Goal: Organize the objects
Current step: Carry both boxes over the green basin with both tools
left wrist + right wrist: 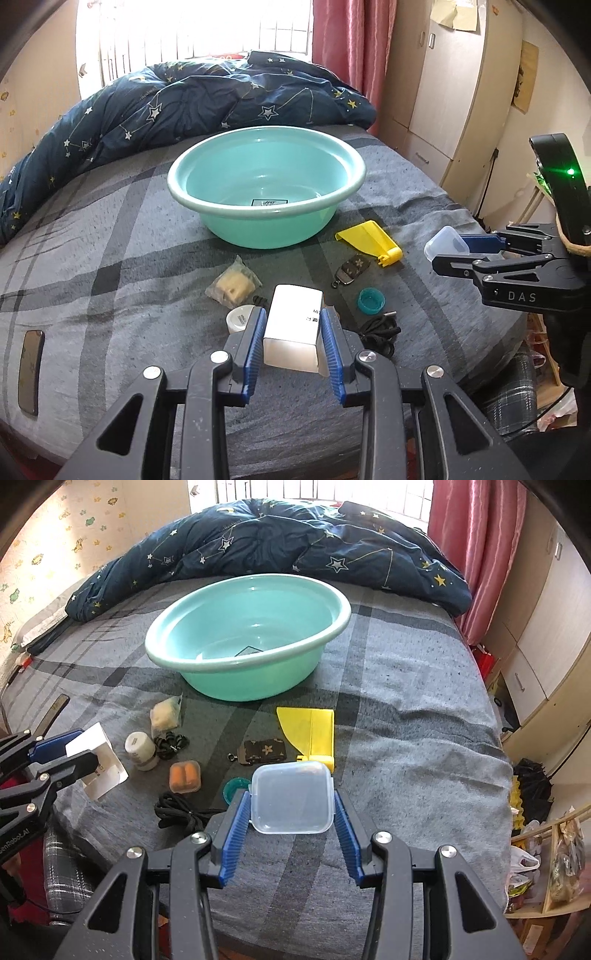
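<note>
Soft bed (pixel 110 236): left tool (pixel 293 332) clamps white box (pixel 293 332), right tool (pixel 291 812) clamps clear case (pixel 291 797); either may slip short of basin (pixel 177 184) at 12 o'clock.

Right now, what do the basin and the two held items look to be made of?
Basin: glossy teal plastic, judging by window glare on its rim.
White box in the left hand-held gripper: matte, sharp-edged, probably cardboard.
Clear case in the right hand-held gripper: translucent moulded plastic; the bedcover shows faintly through it.
</note>
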